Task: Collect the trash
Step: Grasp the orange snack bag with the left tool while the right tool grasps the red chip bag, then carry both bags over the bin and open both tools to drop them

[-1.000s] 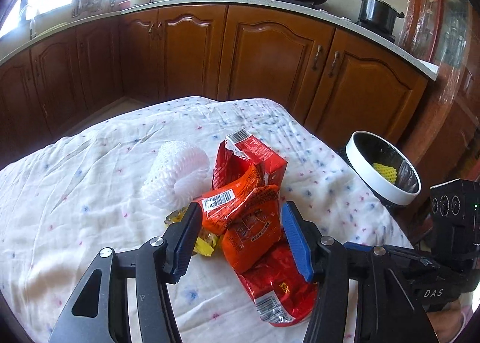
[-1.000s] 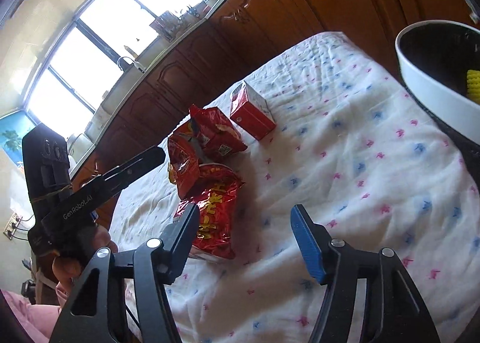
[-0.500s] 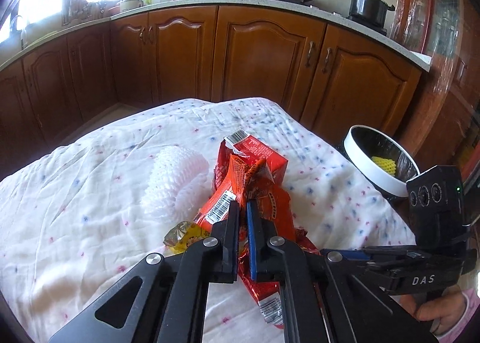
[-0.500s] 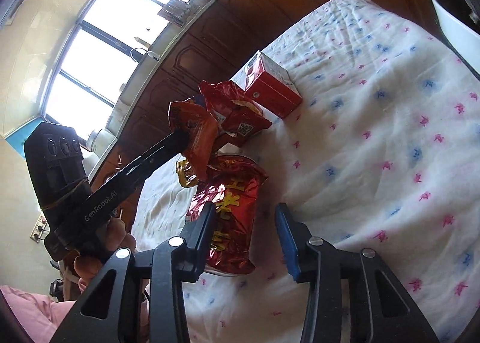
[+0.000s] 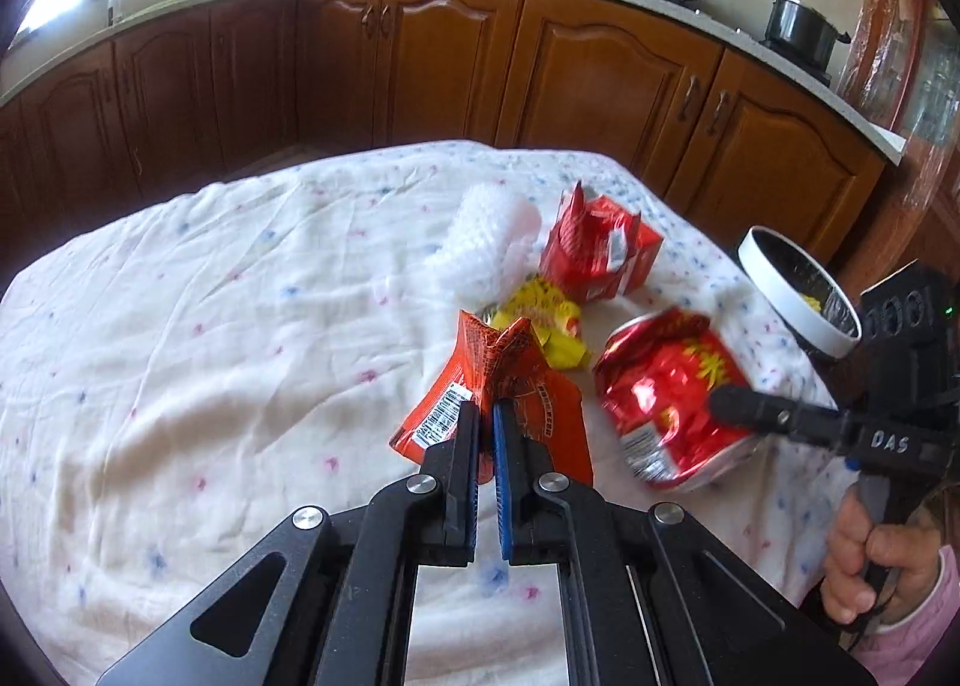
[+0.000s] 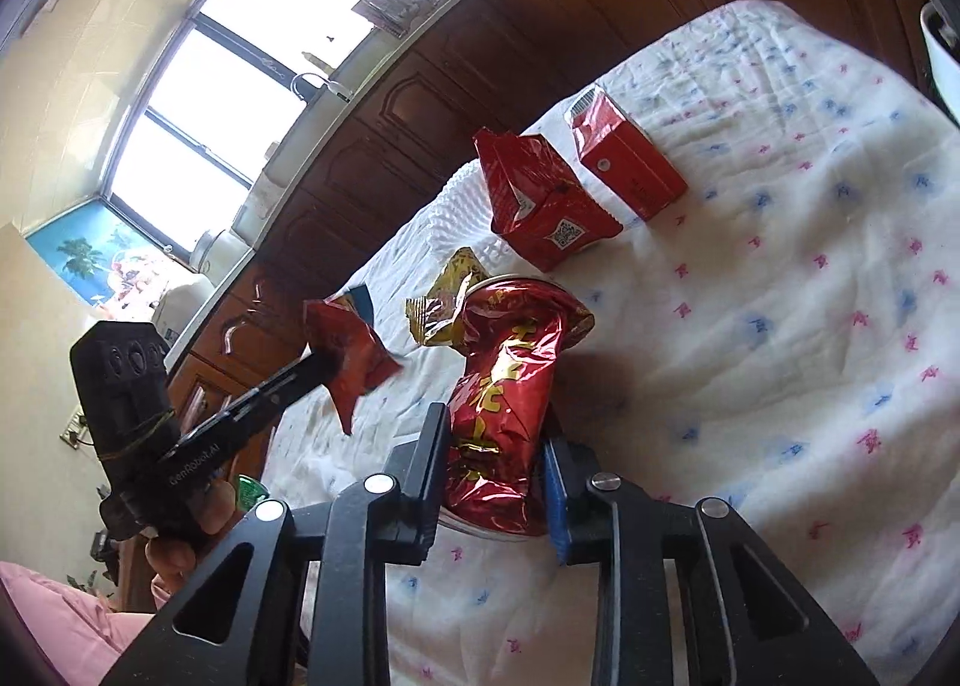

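Observation:
My left gripper (image 5: 486,413) is shut on an orange snack wrapper (image 5: 510,380) and holds it just off the cloth. In the right wrist view that left gripper (image 6: 333,365) carries the orange wrapper (image 6: 354,347) to the left of the pile. My right gripper (image 6: 495,452) is closing its jaws on a crumpled red foil bag (image 6: 510,386), and both pads press its sides. The left wrist view shows the red foil bag (image 5: 666,386) with the right gripper (image 5: 729,404) at its lower right. A yellow wrapper (image 5: 546,320), a white foam net (image 5: 486,242) and a red bag (image 5: 594,248) lie beyond.
A white-rimmed bin (image 5: 798,290) with a black liner stands off the table's right edge. In the right wrist view a red carton (image 6: 630,170) and the dark red bag (image 6: 534,194) lie farther along the spotted tablecloth (image 6: 780,326). Wooden kitchen cabinets (image 5: 420,62) run behind.
My left gripper closed on the orange wrapper and pulled it off the pile toward the left. My right gripper moved up to the red foil bag and its jaws narrowed onto it.

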### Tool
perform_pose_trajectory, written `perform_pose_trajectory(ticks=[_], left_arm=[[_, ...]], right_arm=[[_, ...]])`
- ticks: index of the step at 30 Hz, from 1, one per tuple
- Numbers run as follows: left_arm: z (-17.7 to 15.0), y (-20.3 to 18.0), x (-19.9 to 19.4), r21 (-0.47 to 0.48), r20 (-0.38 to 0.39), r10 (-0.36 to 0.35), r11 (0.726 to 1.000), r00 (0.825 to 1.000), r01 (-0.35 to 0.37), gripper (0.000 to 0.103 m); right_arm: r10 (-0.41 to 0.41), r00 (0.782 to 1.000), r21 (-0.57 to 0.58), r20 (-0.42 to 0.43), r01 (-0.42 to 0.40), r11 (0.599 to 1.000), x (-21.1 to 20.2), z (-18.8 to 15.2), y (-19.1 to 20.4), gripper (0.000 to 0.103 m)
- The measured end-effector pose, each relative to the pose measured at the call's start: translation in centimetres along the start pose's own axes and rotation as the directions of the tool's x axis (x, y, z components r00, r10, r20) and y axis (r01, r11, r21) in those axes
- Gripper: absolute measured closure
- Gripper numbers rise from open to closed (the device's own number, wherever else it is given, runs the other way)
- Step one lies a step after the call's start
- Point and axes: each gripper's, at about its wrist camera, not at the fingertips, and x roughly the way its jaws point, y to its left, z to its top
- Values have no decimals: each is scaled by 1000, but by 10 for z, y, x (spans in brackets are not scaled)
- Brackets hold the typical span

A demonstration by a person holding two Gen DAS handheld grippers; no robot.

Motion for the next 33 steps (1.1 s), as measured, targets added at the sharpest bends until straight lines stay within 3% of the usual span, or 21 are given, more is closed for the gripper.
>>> perform_pose_trajectory(ticks=[3,6,7,11,14,21,23,28,33], left_arm=[[-6,-6,14,8,-53,6,1000,999,-5,100],[-6,-10,22,7,-74,2,1000,997,-2,97],[-4,-10,25,7,-76,4,1000,997,-3,97],[3,-10,35,-4,-73,5,1000,997,-5,85],[3,-13,41,-11,-68,8,1000,998,-9,84],[-4,-17,39,-23,-51,5,1000,999,-6,98],[-5,-19,35,-32,-45,-11,999,999,9,99],[-6,-35,23,-17,-29,-45,999,999,44,100],[-1,-56,17,14,-17,-89,996,996,89,100]], right_arm=[[-93,994,-76,60,97,992,-14,3,14,78],[-258,962,-161,88,270,949,-21,4,28,78],[-281,956,-172,85,292,941,-20,4,29,78],[-271,961,-157,62,278,948,-16,7,25,77],[-240,970,-133,50,244,961,-14,10,20,74],[-223,974,-99,40,226,969,-8,17,20,69],[-248,968,-110,37,251,962,-4,15,21,78],[-274,959,-147,74,282,948,-13,6,28,79],[-332,932,-152,144,353,923,-38,-2,29,79]])
